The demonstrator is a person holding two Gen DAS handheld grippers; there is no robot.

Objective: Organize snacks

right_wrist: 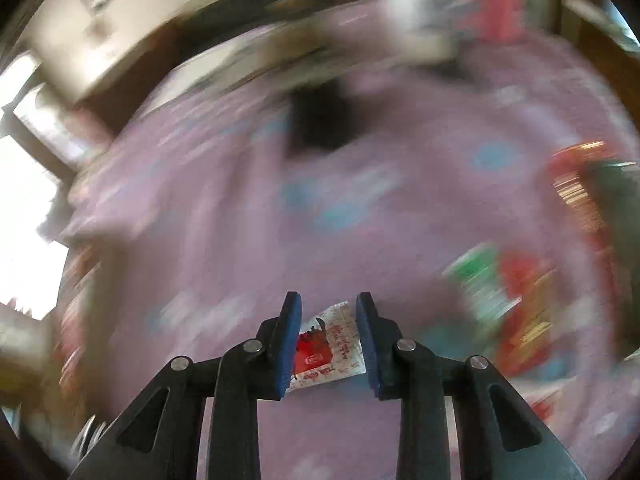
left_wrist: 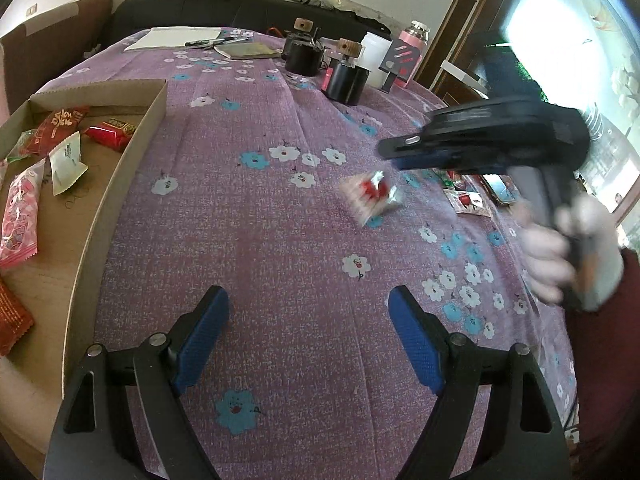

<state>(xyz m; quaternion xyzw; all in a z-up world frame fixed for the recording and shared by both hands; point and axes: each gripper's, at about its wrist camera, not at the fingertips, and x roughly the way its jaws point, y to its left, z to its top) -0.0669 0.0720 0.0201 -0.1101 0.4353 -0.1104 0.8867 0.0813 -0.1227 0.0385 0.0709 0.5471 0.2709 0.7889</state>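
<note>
My right gripper (right_wrist: 328,340) is shut on a small white and red snack packet (right_wrist: 326,350), which sits flat between the blue pads. In the left wrist view that gripper (left_wrist: 396,152) is in the air at the right, blurred, with the packet (left_wrist: 372,196) hanging under it above the purple cloth. My left gripper (left_wrist: 308,340) is open and empty, low over the cloth. A cardboard box (left_wrist: 132,152) at the left holds several snack packets (left_wrist: 64,160).
More loose snack packets (left_wrist: 466,200) lie on the cloth at the right; they show blurred in the right wrist view (right_wrist: 516,304). Black jars (left_wrist: 344,80), a white tub (left_wrist: 374,58), a pink bottle (left_wrist: 412,46) and notebooks (left_wrist: 176,38) stand at the far edge.
</note>
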